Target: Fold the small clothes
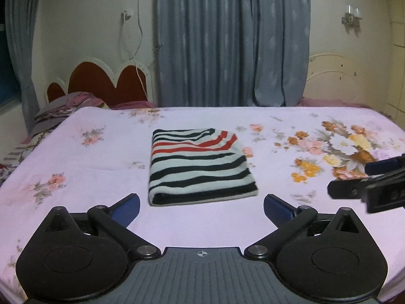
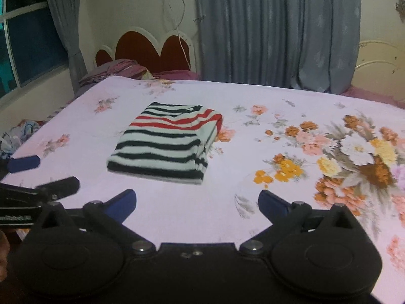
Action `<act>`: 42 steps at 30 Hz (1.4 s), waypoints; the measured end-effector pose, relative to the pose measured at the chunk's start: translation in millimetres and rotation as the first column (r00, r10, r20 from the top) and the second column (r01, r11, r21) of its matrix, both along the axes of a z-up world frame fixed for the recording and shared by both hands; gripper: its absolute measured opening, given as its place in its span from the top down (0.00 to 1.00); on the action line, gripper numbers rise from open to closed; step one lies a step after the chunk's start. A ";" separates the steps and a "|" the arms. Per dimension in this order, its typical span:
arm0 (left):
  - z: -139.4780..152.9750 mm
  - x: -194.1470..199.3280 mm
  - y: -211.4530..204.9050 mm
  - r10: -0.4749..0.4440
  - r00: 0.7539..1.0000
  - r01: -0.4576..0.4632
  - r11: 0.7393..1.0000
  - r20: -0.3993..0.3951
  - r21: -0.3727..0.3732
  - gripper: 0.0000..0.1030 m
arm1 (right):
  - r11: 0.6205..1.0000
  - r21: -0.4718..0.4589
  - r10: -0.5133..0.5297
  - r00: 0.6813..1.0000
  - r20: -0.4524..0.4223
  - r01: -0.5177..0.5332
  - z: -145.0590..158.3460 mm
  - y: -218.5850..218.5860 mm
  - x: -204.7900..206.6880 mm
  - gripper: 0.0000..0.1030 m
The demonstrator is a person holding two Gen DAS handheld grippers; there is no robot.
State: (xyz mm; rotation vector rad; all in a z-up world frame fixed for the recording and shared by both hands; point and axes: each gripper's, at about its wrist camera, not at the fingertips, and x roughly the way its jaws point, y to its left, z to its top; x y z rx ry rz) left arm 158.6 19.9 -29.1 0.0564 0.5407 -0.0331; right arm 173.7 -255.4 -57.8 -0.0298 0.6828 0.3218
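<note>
A small knit garment with black, white and red stripes [image 1: 201,164], folded into a thick rectangle, lies flat on the pale pink flower-printed bedsheet [image 1: 101,177], well short of the blue-grey curtains [image 1: 233,40] at twelve o'clock. The left gripper [image 1: 201,206], black with blue finger pads, has its jaws spread wide and empty, the garment just past its tips at twelve o'clock. The right gripper [image 2: 197,202] is likewise wide apart and holds nothing, the garment lying at about eleven o'clock from it.
</note>
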 end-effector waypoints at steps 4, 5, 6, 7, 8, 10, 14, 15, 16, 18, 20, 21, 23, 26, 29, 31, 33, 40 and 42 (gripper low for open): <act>13.6 -34.5 -1.2 0.028 0.999 -0.027 1.000 0.019 -0.015 0.00 | 0.999 -0.026 -0.026 1.000 0.016 0.026 5.6 -1.3 -29.0 0.01; 16.2 -42.4 -1.5 0.033 0.999 -0.033 0.999 0.028 -0.015 0.00 | 0.999 -0.026 -0.031 0.999 0.020 0.032 7.4 -2.4 -36.8 0.01; 18.9 -49.4 -1.5 0.037 0.999 -0.036 0.999 0.035 -0.016 0.00 | 0.999 -0.024 -0.035 0.999 0.027 0.036 8.8 -2.9 -42.8 0.01; 21.2 -55.2 -1.3 0.035 0.999 -0.034 0.999 0.039 -0.017 0.00 | 0.999 -0.021 -0.037 0.999 0.034 0.038 10.4 -3.6 -49.5 0.01; 23.4 -61.9 -1.7 0.035 0.998 -0.035 0.999 0.046 -0.018 0.00 | 0.999 -0.018 -0.036 0.999 0.040 0.037 12.0 -4.8 -56.4 0.01; 26.4 -73.4 -1.1 0.035 0.998 -0.034 0.999 0.051 -0.026 0.00 | 0.999 -0.014 -0.036 0.998 0.047 0.037 14.3 -5.9 -66.4 0.01; 28.6 -88.3 -0.5 0.034 0.998 -0.033 0.999 0.055 -0.025 0.00 | 0.999 -0.009 -0.041 0.997 0.062 0.042 18.7 -9.6 -79.7 0.01; 29.0 -91.4 0.3 0.035 0.998 -0.033 0.999 0.057 -0.023 0.00 | 0.999 -0.006 -0.043 0.997 0.066 0.044 19.9 -10.1 -82.4 0.01; 29.4 -93.1 -0.1 0.037 0.998 -0.035 0.999 0.059 -0.023 0.00 | 0.999 -0.005 -0.046 0.996 0.070 0.046 21.2 -10.4 -84.3 0.01; 30.4 -96.3 1.6 0.039 0.997 -0.037 0.999 0.064 -0.021 0.00 | 0.999 -0.005 -0.047 0.996 0.080 0.048 23.9 -10.6 -88.4 0.01; 31.7 -98.8 2.5 0.042 0.997 -0.041 0.999 0.070 -0.021 0.00 | 0.999 -0.004 -0.048 0.995 0.088 0.049 26.6 -10.4 -90.5 0.01; 32.4 -99.7 3.3 0.043 0.996 -0.041 0.999 0.073 -0.023 0.00 | 0.999 -0.002 -0.048 0.995 0.091 0.048 27.8 -9.7 -91.7 0.01; 33.9 -102.2 4.8 0.046 0.996 -0.044 0.999 0.080 -0.026 0.00 | 0.999 -0.005 -0.044 0.994 0.097 0.045 30.2 -8.2 -92.9 0.01; 35.2 -103.2 6.7 0.051 0.995 -0.049 0.998 0.084 -0.030 0.00 | 0.999 -0.007 -0.042 0.994 0.103 0.043 31.9 -4.3 -95.0 0.01; 35.4 -103.6 8.1 0.053 0.995 -0.050 0.998 0.085 -0.031 0.00 | 0.999 -0.008 -0.042 0.993 0.109 0.043 33.1 -1.7 -94.9 0.01; 35.6 -103.3 9.2 0.052 0.995 -0.049 0.998 0.088 -0.031 0.00 | 0.999 -0.007 -0.041 0.993 0.110 0.042 33.6 -1.3 -94.9 0.01; 35.6 -103.5 9.6 0.051 0.995 -0.049 0.998 0.088 -0.031 0.00 | 0.999 -0.009 -0.042 0.993 0.114 0.043 34.2 -0.1 -95.3 0.01; 36.9 -102.2 10.4 0.049 0.995 -0.047 0.998 0.089 -0.031 0.00 | 0.999 -0.010 -0.044 0.992 0.117 0.045 35.4 2.1 -95.6 0.01; 37.4 -101.4 12.2 0.048 0.995 -0.045 0.998 0.090 -0.033 0.00 | 0.999 -0.010 -0.044 0.992 0.116 0.046 35.7 3.0 -95.1 0.01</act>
